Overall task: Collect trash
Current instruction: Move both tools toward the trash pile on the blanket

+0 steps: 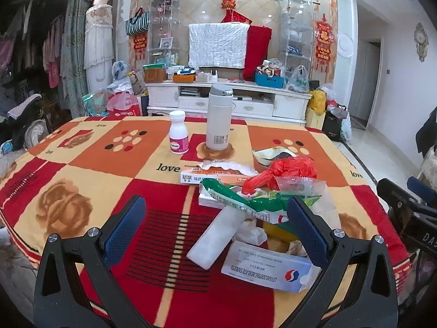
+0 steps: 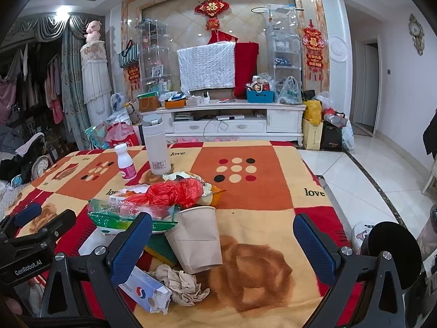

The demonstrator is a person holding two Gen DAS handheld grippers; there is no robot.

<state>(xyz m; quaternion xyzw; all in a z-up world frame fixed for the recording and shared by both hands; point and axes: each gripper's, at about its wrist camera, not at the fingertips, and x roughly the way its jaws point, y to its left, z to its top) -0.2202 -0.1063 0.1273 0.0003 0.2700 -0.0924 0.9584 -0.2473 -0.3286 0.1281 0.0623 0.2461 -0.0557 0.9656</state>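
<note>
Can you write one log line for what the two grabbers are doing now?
left gripper: open, empty | right gripper: open, empty, near paper cup | trash pile on table: untouched

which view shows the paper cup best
The right wrist view. The paper cup lies on its side between the open fingers, its whole body and rim visible beside the crumpled tissue. In the left wrist view the cup is hidden behind the green wrapper and the gripper finger.
</note>
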